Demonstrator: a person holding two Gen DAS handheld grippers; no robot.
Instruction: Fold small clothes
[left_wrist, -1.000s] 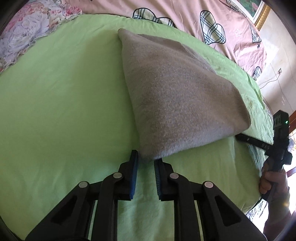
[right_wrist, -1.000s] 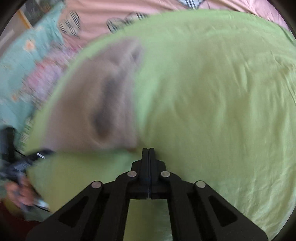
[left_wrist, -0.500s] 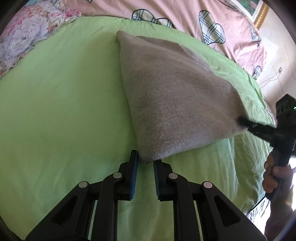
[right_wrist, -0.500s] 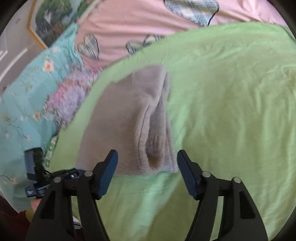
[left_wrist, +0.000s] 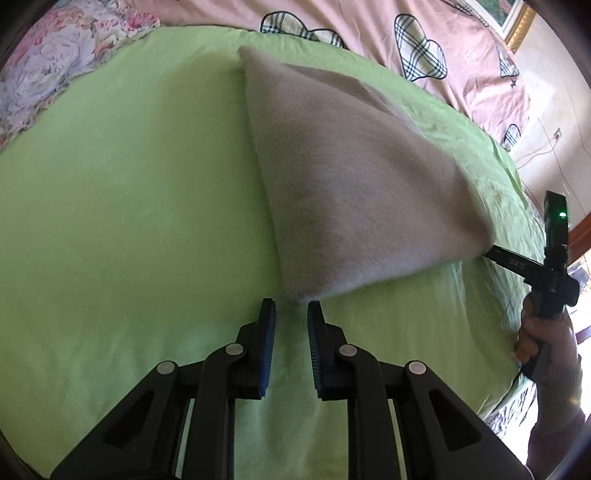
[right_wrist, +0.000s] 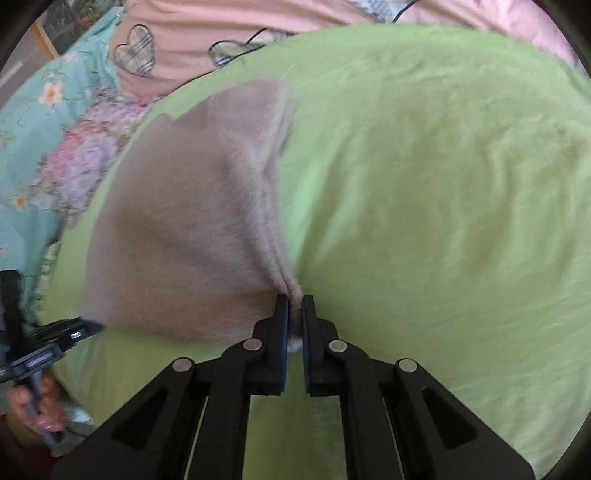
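Folded grey fleece garment (left_wrist: 354, 177) lies mid-frame on the green bedsheet (left_wrist: 129, 203), its long axis running toward the upper left. My right gripper (right_wrist: 294, 308) pinches its near corner; my left gripper (left_wrist: 290, 314) hovers narrowly open, holding nothing.

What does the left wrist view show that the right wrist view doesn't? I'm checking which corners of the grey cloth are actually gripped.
Only the left wrist view shows the left gripper, jaws apart, just short of the grey cloth's near corner.

Only the right wrist view shows the right gripper, jaws closed on a bunched cloth corner, plus the teal floral bedding.

Both show the cloth lying on the green sheet with the pink heart-patterned cover behind.
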